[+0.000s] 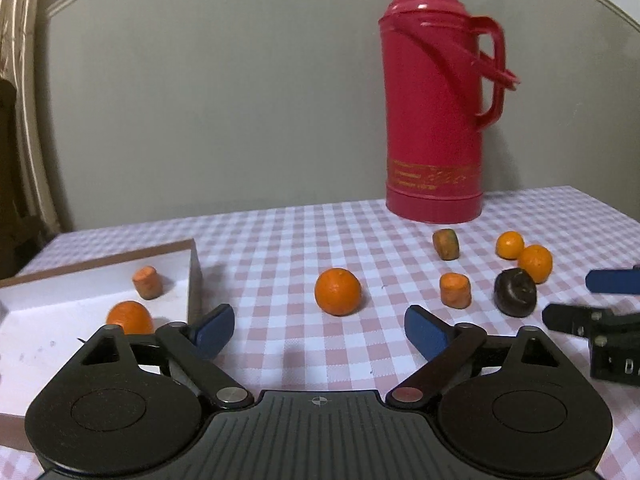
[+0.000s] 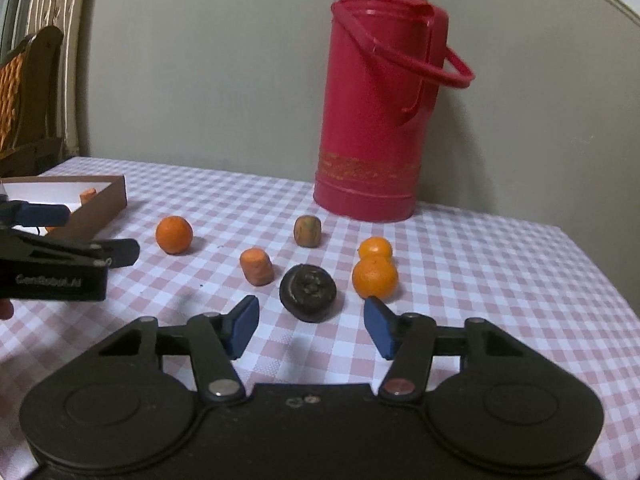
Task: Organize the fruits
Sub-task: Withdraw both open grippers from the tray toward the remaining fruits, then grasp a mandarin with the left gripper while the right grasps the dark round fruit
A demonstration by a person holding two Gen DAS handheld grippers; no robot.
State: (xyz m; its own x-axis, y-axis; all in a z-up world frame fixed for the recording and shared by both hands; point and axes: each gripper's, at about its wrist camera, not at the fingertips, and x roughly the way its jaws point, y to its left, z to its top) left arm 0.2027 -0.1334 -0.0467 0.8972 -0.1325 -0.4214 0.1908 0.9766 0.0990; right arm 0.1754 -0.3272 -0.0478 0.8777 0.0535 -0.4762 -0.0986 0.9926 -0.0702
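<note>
My left gripper point(image 1: 319, 332) is open and empty, just short of a lone orange point(image 1: 337, 291) on the checked cloth. The white-lined box point(image 1: 60, 308) at left holds an orange point(image 1: 130, 317) and a carrot piece point(image 1: 148, 282). My right gripper point(image 2: 312, 330) is open and empty, just behind a dark round fruit point(image 2: 307, 293). Near it lie a carrot piece point(image 2: 257, 266), a brownish piece point(image 2: 307, 231) and two oranges point(image 2: 375, 277), point(image 2: 375, 247) touching each other. The lone orange point(image 2: 174, 235) and the box point(image 2: 100, 204) lie to the left.
A tall red thermos point(image 1: 436, 100) stands at the back of the table, also in the right wrist view point(image 2: 376, 92). The table's right edge point(image 2: 600, 276) is near. The left gripper point(image 2: 60, 256) reaches in at left. A wall runs behind the table.
</note>
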